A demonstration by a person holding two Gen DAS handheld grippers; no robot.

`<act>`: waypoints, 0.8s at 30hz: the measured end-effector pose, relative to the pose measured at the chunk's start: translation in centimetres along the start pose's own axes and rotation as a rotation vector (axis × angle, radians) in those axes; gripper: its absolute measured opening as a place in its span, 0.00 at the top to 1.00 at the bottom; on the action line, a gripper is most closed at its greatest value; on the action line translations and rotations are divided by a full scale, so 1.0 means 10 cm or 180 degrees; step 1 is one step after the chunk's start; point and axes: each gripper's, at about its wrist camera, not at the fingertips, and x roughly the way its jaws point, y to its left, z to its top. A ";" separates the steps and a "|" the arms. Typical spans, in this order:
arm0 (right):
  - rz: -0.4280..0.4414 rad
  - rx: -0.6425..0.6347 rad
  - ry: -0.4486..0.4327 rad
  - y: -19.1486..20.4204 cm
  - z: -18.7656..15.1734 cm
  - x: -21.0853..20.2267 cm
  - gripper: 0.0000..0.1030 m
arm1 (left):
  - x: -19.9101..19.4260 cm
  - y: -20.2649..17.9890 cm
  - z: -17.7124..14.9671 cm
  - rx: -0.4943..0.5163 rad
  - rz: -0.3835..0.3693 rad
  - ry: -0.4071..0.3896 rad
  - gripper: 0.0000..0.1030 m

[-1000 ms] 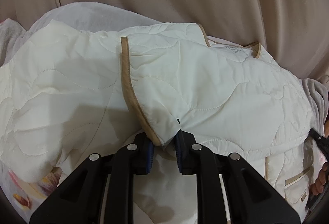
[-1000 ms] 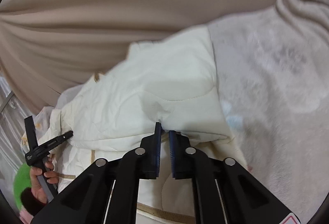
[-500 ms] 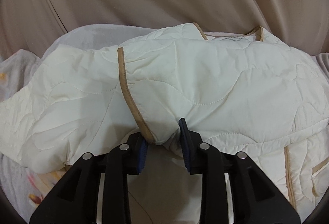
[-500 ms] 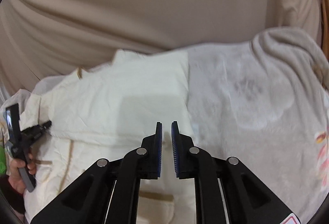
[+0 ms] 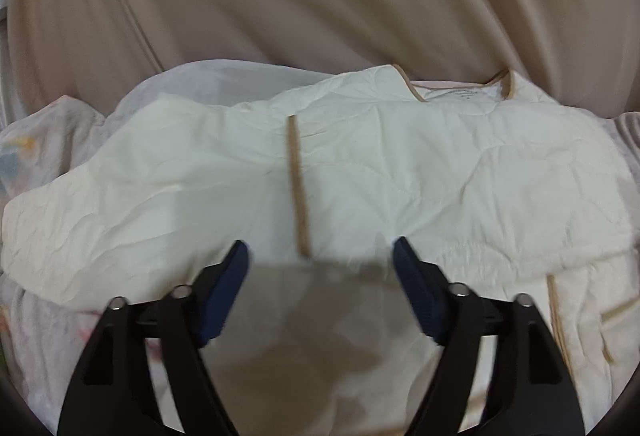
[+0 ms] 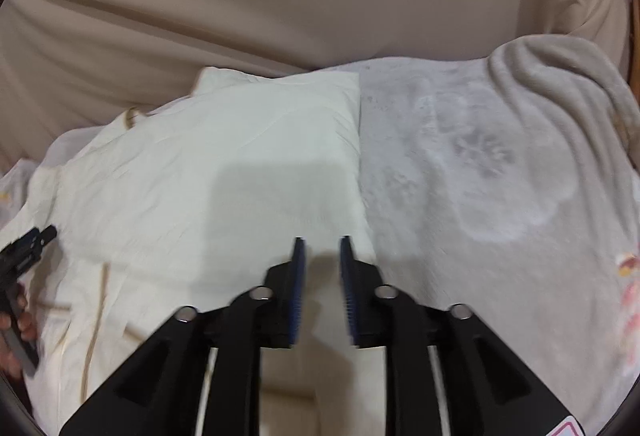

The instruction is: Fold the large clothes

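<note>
A cream quilted jacket with tan binding [image 5: 400, 171] is shown lying on a pale grey fleece blanket [image 6: 480, 175] spread over the bed, with one panel already laid across its body; further folds are judged to remain. The left claw [image 5: 320, 256] is seen opening wide, its blue pads clear of the cloth, with the fold's near edge between them untouched. The right claw [image 6: 322, 256] is likewise opening, narrowly parted over the jacket's right edge, with nothing gripped.

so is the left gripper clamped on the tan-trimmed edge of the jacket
No, the left gripper has its jaws opening wide, and the jacket lies flat, free of both pads.
</note>
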 end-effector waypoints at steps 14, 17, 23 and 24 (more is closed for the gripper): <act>0.0447 0.0005 0.0635 -0.29 -1.89 -1.10 0.90 | -1.17 0.91 -1.59 -0.0581 -0.0735 0.0883 0.54; 0.0469 0.0084 0.0417 -0.24 -1.82 -1.35 0.96 | -1.38 0.80 -1.51 -0.0570 -0.0754 0.0816 0.88; 0.0221 0.0025 0.0294 -0.34 -2.10 -2.05 0.96 | -1.86 0.89 -1.81 -0.0429 -0.1009 0.0975 0.91; 0.0153 0.0057 0.0380 -0.39 -2.21 -2.08 0.96 | -1.89 0.92 -1.94 -0.0443 -0.1076 0.1077 0.91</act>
